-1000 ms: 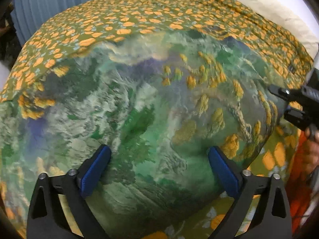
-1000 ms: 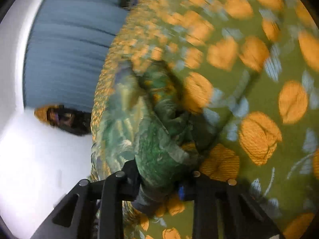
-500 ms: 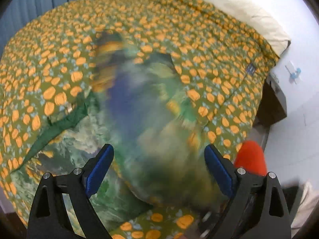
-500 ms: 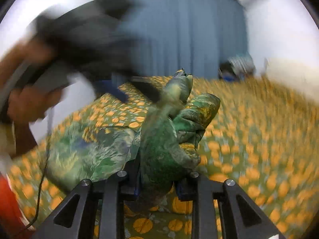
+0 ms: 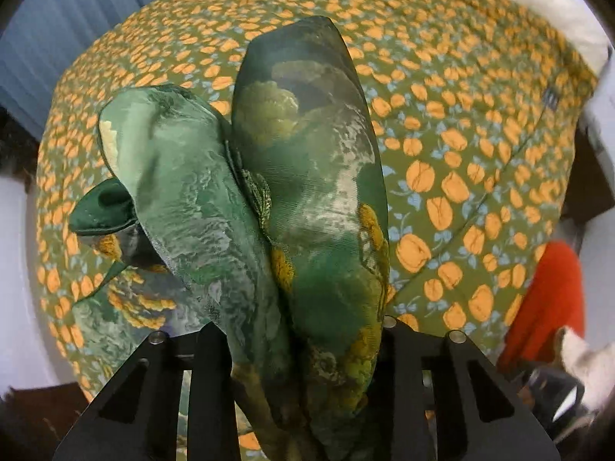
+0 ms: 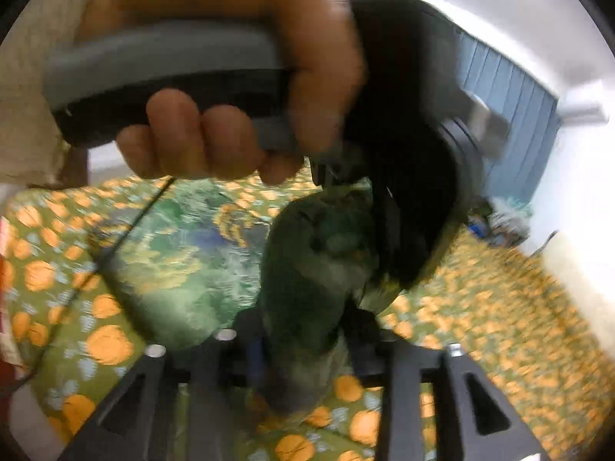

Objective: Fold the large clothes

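Right, left wrist view first: my left gripper (image 5: 303,330) is clamped tight on a thick bunch of the garment (image 5: 307,199), jaws nearly closed with cloth filling the gap. Green printed fabric stands up in two lobes straight ahead of the camera, lifted off the bedspread (image 5: 461,123). The rest of it trails down and lies on the bed at lower left. I judge the bunched hold is there to carry a corner or edge over for a fold, not to spread it flat. Red cloth (image 5: 546,299) sits at the right edge, apart from the work.

Right wrist view, blurred: my right gripper (image 6: 303,349) is also pinched on a wad of the same garment (image 6: 319,269), fabric packed between the jaws. Directly in front, very near, is my left hand (image 6: 230,88) wrapped round the other gripper's handle. So both grips are brought together, likely corner to corner. The flat part of the garment lies on the bedspread (image 6: 499,326) behind and to the left. Curtain (image 6: 511,123) at upper right.

Fold looks mid-way: edges lifted and matched, not yet laid down.
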`<state>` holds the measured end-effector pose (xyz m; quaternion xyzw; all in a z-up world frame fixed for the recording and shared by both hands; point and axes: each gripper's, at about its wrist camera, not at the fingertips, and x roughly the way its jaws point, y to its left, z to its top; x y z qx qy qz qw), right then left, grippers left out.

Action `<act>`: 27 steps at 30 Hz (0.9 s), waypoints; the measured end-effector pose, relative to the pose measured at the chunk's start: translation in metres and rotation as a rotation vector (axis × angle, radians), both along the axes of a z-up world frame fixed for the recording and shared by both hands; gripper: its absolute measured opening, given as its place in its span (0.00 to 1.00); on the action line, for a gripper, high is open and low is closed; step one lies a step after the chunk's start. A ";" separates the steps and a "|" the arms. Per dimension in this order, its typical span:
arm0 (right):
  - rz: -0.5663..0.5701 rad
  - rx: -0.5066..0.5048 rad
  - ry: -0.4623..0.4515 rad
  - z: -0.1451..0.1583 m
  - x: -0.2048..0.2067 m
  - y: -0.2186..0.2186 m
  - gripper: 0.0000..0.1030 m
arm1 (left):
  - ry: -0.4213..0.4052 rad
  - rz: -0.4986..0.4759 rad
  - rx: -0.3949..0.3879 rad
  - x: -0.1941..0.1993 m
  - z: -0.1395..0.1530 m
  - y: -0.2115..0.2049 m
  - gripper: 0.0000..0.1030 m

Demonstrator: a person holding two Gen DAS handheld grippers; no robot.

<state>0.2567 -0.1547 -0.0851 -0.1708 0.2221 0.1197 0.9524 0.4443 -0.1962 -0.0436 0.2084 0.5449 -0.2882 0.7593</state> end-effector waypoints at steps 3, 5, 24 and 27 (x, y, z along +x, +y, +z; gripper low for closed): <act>0.079 0.195 0.105 0.008 -0.016 -0.026 0.57 | 0.034 0.056 -0.083 0.015 0.016 0.038 0.32; 0.081 0.313 0.171 0.006 -0.018 -0.048 0.57 | 0.046 0.094 -0.121 0.022 0.024 0.069 0.32; 0.156 0.332 0.489 -0.022 0.125 0.027 0.30 | 0.175 0.439 -0.403 0.035 -0.071 0.288 0.38; 0.134 0.336 0.582 -0.048 0.150 0.036 0.30 | 0.196 0.479 -0.433 0.040 -0.096 0.298 0.44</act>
